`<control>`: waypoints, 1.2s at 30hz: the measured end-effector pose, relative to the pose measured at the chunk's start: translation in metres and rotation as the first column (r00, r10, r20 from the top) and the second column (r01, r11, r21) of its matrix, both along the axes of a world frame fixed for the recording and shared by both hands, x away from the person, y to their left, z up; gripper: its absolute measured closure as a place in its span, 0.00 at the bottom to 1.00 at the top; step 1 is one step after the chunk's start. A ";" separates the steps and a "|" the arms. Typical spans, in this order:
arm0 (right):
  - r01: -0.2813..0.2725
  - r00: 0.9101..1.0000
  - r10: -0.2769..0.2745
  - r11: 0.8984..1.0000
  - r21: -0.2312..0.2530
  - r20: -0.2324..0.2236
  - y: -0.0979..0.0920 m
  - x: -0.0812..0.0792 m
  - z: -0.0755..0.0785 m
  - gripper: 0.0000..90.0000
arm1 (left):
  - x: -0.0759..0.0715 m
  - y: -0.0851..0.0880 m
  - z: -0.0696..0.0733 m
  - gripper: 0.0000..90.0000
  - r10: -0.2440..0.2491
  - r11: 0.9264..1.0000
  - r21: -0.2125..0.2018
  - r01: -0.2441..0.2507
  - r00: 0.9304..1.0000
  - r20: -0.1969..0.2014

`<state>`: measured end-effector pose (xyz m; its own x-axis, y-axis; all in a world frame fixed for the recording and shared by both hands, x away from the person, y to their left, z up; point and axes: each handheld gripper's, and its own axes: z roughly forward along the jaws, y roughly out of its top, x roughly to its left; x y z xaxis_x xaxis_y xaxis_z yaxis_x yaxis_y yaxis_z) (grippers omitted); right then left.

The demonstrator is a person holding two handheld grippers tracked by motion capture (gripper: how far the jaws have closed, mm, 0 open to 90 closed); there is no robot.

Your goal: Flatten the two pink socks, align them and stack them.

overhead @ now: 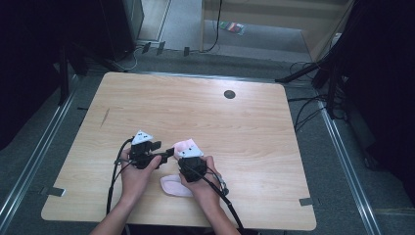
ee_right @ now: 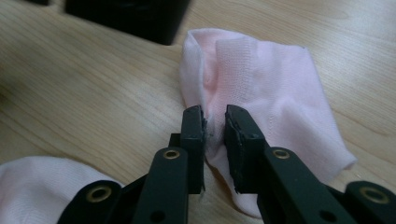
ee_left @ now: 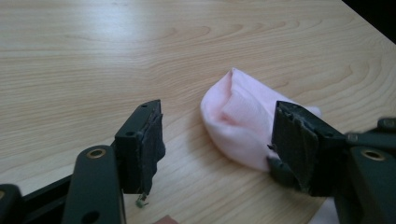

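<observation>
Pink sock (ee_right: 275, 93), edge pinched in right claw (ee_right: 215, 123); left claw (ee_left: 217, 140) spread, partly hiding it.

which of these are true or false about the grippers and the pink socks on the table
1. The right gripper pinches a pink sock. True.
2. The left gripper is clamped on that sock. False: its jaws stand wide apart, the sock lying beyond them.
3. A second pink sock lies near the table's front edge by the right hand. True.
4. The table is bare metal. False: it is light wood grain.
5. The socks are blue. False: they are pale pink.
</observation>
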<state>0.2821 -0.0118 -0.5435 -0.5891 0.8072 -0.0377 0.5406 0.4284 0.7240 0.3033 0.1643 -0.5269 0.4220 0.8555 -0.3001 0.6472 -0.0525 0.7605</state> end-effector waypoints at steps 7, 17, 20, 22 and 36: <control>-0.036 0.997 0.040 0.997 0.070 -0.069 -0.004 0.001 0.004 0.64 | 0.010 -0.009 -0.011 0.53 0.001 0.995 0.097 0.007 0.997 -0.082; -0.002 0.999 0.004 0.999 0.054 -0.046 -0.010 0.008 0.002 0.88 | 0.003 -0.007 -0.018 0.90 -0.044 0.989 0.137 0.052 0.997 -0.062; 0.019 0.999 -0.015 0.998 0.063 -0.051 -0.012 0.009 0.003 0.97 | 0.002 -0.005 -0.020 1.00 -0.065 0.990 0.125 0.071 0.996 -0.054; 0.044 0.998 -0.038 0.993 0.107 -0.058 -0.019 0.011 0.006 0.98 | 0.002 -0.003 -0.021 1.00 -0.071 0.991 0.113 0.076 0.996 -0.051; 0.389 0.917 -0.315 0.838 0.382 -0.244 -0.129 0.044 0.015 0.98 | 0.005 0.006 -0.023 1.00 -0.093 0.989 0.111 0.097 0.995 -0.041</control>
